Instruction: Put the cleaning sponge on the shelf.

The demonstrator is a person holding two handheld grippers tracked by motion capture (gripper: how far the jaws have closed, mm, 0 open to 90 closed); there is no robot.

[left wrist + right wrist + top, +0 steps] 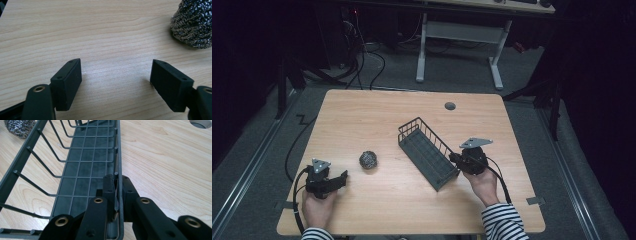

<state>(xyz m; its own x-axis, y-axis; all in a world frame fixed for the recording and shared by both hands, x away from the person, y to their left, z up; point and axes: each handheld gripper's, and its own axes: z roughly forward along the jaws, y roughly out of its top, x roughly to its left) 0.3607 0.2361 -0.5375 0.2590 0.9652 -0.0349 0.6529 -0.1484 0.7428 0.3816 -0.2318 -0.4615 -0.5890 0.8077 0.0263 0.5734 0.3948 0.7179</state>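
basket (85,167) rim pinched in right gripper (117,192); scourer (368,159) well apart.

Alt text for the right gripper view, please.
The right tool is shut on the rim of a dark wire basket that stretches away over a light wooden table. A steel wool ball sits at top left.

Wooden table (362,115) is sitting mid-room, light grain, round cable hole (450,106) near its far edge. Grey carpet floor (452,80) is showing around it. Black cables (362,60) are running across the floor beyond the far left corner, one snaking along the table's left side. A white desk frame (459,35) is standing behind, two feet on the carpet. Surroundings are lying in the dark.
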